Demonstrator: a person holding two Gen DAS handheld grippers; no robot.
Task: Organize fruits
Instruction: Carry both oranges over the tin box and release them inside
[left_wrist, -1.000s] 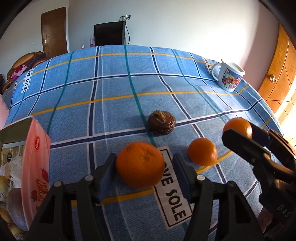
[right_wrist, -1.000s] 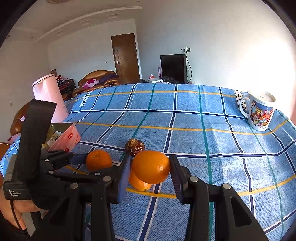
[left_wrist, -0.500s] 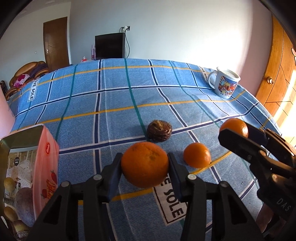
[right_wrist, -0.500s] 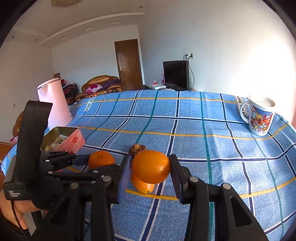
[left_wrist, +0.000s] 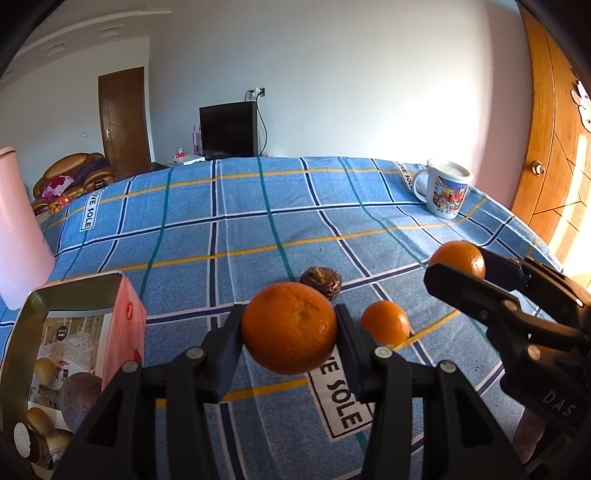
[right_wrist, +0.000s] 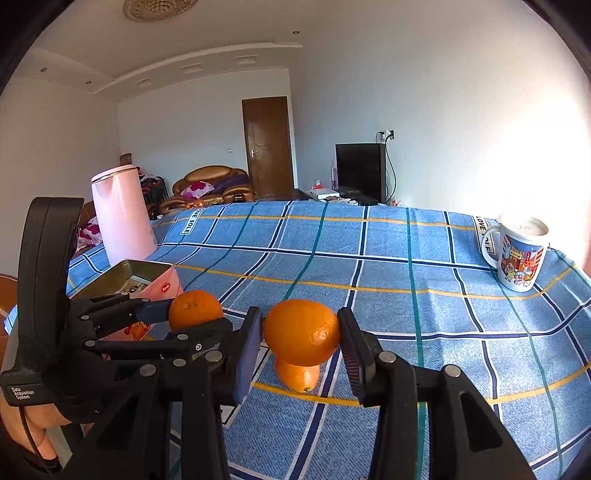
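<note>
My left gripper (left_wrist: 289, 332) is shut on a large orange (left_wrist: 290, 326) and holds it above the blue checked cloth; it also shows in the right wrist view (right_wrist: 195, 308). My right gripper (right_wrist: 301, 334) is shut on a second orange (right_wrist: 301, 330), which also shows in the left wrist view (left_wrist: 458, 258). A smaller orange (left_wrist: 386, 321) lies on the cloth between the grippers, partly hidden in the right wrist view (right_wrist: 297, 376). A dark brown wrinkled fruit (left_wrist: 321, 282) lies just behind. An open pink tin (left_wrist: 122, 332) with several fruits stands at the left.
A picture mug (left_wrist: 445, 194) stands at the far right of the table (left_wrist: 258, 206). A tall pink jug (right_wrist: 123, 219) stands at the left edge behind the tin (right_wrist: 147, 278). A wooden door is close on the right.
My left gripper closed on the large orange and lifted it off the cloth. My right gripper rose a little with its orange.
</note>
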